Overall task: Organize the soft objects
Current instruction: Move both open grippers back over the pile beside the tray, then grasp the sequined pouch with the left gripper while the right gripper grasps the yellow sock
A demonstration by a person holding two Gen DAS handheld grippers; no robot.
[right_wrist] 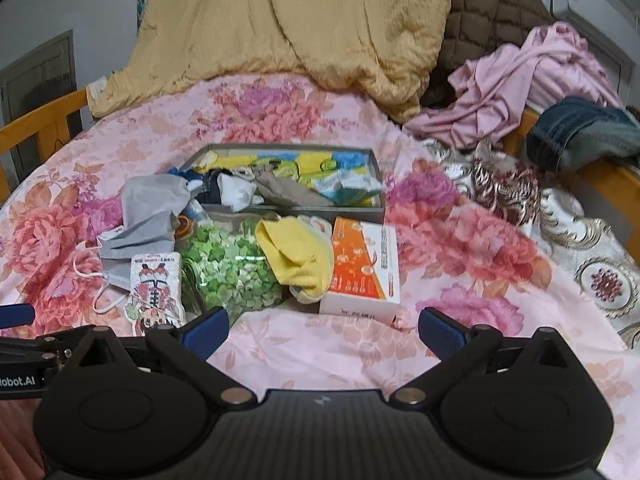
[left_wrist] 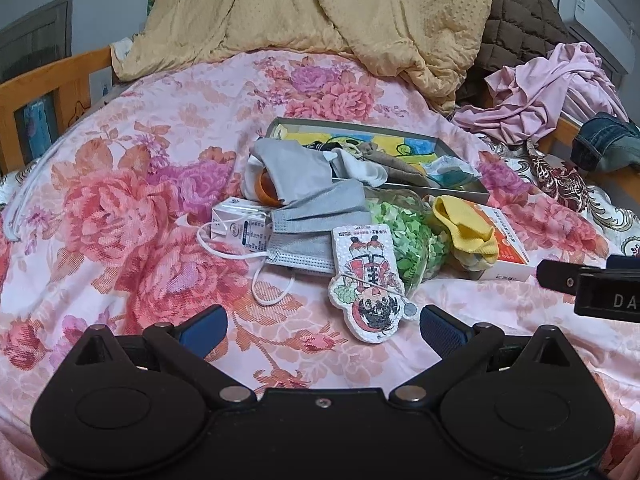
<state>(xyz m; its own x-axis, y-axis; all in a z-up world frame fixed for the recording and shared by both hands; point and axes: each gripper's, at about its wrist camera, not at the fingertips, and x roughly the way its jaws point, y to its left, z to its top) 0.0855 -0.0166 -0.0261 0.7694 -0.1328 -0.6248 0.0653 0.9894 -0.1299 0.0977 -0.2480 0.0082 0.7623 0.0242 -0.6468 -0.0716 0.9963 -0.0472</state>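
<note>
Crumpled yellow sock [right_wrist: 298, 262] lies draped half on the orange-and-white cardboard carton [right_wrist: 362, 270], just in front of the shallow grey box [right_wrist: 296, 212]. Risk: a pinch snags the carton edge or floral quilt [right_wrist: 460, 248]. Count: one yellow sock, two grey face masks [left_wrist: 310, 220], perhaps more underneath. Left gripper [left_wrist: 322, 326] and right gripper [right_wrist: 324, 326] both spread apart, empty.

We see home bedroom. Bed with wooden frame [left_wrist: 48, 92] at left, pink floral bedspread [left_wrist: 132, 208] across near and middle. Yellow quilt [left_wrist: 320, 12] and brown quilted blanket [left_wrist: 516, 16] heaped far. Pink garment [right_wrist: 516, 84] and jeans [right_wrist: 580, 132] far right. Wall air conditioner [left_wrist: 596, 20] top right.
</note>
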